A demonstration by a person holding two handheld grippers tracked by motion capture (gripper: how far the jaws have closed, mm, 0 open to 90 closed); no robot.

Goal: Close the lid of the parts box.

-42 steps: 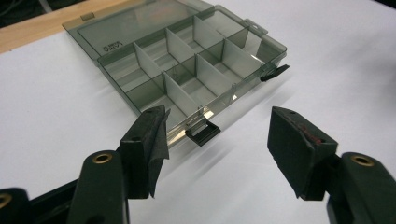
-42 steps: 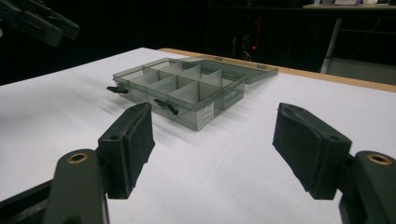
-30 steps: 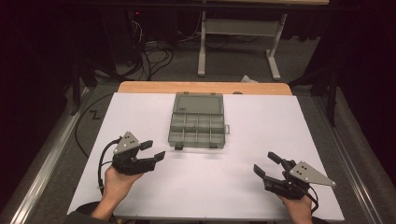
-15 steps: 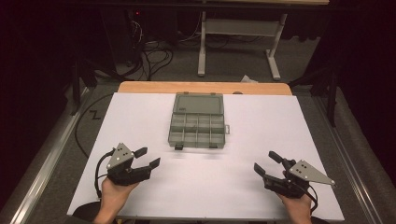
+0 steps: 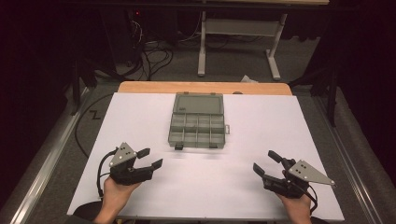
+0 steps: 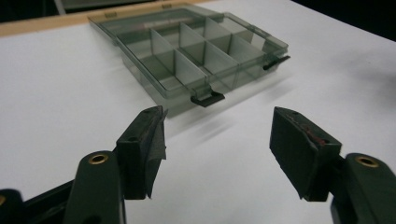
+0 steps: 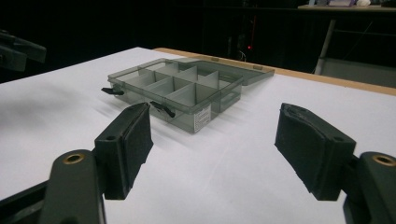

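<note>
An open organiser box (image 5: 197, 122) of grey see-through plastic is seen lying on the white sheet (image 5: 140, 116) that covers the table, at the middle of its far half. Its lid is folded flat away from the person, and its tray is divided into small compartments in which nothing can be made out. Two black latches (image 5: 179, 146) are seen on the near edge of the box.

The left gripper (image 5: 151, 158) is held in the left hand (image 5: 116, 193) at the near left of the sheet, well apart from the box and pointed towards its near left corner. In the left gripper view its jaws are seen standing wide apart with nothing between them but bare sheet; the box (image 6: 187, 51) is seen beyond them, untouched.

The right gripper (image 5: 265, 163) is held at the near right of the sheet, also well apart from the box and angled towards it. In the right gripper view its jaws are likewise seen spread wide and nothing is gripped; the box (image 7: 177, 91) is seen beyond them, with the tip of the left gripper (image 7: 18, 49) at the far left edge.

A strip of wooden tabletop (image 5: 205, 87) is left uncovered past the far edge of the sheet
</note>
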